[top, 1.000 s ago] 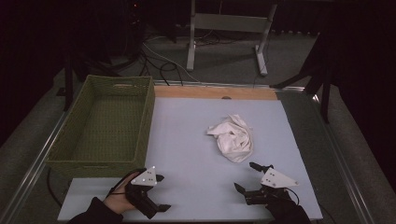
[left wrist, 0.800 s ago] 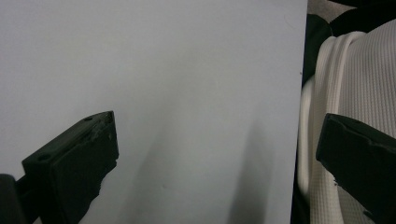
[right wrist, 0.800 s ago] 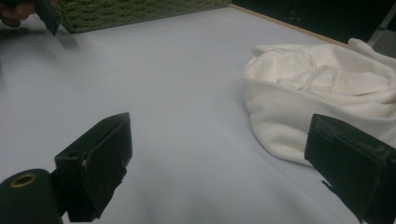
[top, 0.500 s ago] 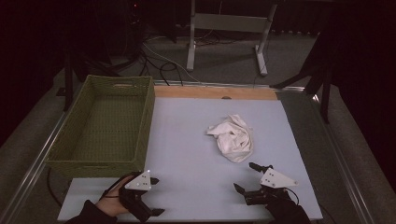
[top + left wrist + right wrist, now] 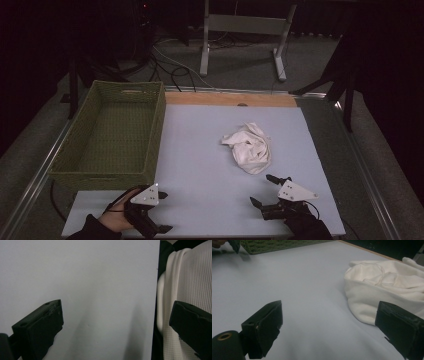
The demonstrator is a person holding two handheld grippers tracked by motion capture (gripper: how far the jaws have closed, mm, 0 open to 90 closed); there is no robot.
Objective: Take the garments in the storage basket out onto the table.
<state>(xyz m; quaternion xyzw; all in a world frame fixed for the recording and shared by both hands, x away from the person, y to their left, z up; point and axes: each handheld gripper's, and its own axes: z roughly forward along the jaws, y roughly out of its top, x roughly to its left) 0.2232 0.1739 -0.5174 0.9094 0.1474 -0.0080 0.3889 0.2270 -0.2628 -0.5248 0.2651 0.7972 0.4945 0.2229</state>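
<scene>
1. Resting low at the near edge of the white mat (image 5: 210, 150), both grippers are empty.
2. Left gripper (image 5: 160, 210): at 7 o'clock on the mat, jaws spread wide, nothing between them. In the left gripper view it looks down at bare mat (image 5: 87, 290) by the mat's edge, with a white ribbed sleeve or garment (image 5: 190, 285) just past that edge.
3. Right gripper (image 5: 264, 189): at 5 o'clock on the mat, jaws spread wide, pointing toward 11 o'clock. One jaw tip sits just below the cloth; cannot tell if it touches.
4. Cloth (image 5: 250, 147): crumpled white, lying on the mat right of centre, about 2 o'clock from mat centre. In the right gripper view the cloth (image 5: 384, 285) lies near, ahead of the far-side jaw, not between the jaws.
5. Green woven basket (image 5: 107, 172): at 9 o'clock, on the mat's left edge, well apart from the cloth.
</scene>
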